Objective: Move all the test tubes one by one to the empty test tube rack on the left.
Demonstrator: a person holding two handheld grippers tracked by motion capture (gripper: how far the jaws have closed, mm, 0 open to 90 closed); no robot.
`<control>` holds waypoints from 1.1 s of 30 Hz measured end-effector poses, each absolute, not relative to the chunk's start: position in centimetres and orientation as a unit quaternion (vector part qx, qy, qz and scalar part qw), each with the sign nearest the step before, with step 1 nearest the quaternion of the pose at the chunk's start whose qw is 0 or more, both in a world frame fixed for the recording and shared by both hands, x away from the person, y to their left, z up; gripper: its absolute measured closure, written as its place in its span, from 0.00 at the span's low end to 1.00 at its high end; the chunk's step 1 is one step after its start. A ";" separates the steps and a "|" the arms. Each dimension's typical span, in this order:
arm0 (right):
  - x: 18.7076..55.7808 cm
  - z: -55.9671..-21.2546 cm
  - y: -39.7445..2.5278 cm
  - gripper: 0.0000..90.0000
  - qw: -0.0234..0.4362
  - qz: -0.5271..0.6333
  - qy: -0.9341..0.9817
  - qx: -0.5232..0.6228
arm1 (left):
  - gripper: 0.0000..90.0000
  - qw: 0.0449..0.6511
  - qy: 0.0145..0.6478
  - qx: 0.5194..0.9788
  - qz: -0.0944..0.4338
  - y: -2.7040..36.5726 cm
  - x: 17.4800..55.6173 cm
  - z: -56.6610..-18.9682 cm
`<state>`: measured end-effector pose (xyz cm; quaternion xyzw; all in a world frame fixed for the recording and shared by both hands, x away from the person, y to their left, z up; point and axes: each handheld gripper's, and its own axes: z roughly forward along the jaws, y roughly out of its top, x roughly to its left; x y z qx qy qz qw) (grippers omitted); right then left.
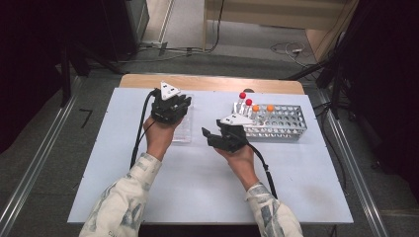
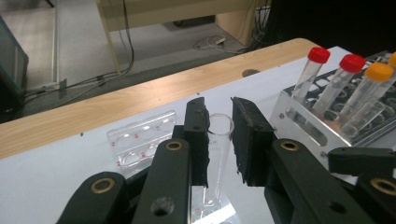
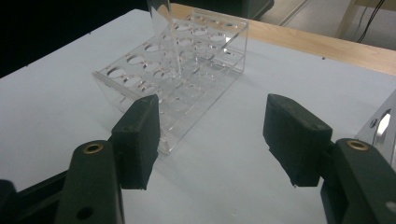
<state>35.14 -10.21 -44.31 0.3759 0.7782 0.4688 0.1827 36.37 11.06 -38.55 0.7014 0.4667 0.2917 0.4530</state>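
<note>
High view overhead, facing forward-down; tool views close, low, sharing the clear rack [image 3: 177, 79].

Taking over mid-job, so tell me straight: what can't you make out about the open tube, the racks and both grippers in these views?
- Open tube between the left gripper jaws: contact unclear; its foot is cut off by the frame's bottom edge.
- Clear rack, high view: mostly under the left hand.
- Metal rack: its near-left corner hides behind the right gripper.
- Capped tubes: contents too small to tell.
</note>
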 end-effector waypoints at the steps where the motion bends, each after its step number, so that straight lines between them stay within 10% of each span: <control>1: 35.2 -44.4 -10.2 0.39 0.182 0.469 0.778 0.376 | 0.85 0.452 0.468 0.702 0.291 11.0 36.4 -38.8; 19: 35.1 -44.5 -10.1 0.38 0.185 0.464 0.780 0.377 | 0.82 0.420 0.483 0.713 0.284 10.6 36.4 -43.2; 33: 34.5 -42.4 -12.9 0.39 0.223 0.470 0.762 0.385 | 0.22 0.453 0.525 0.675 0.253 11.5 36.0 -42.2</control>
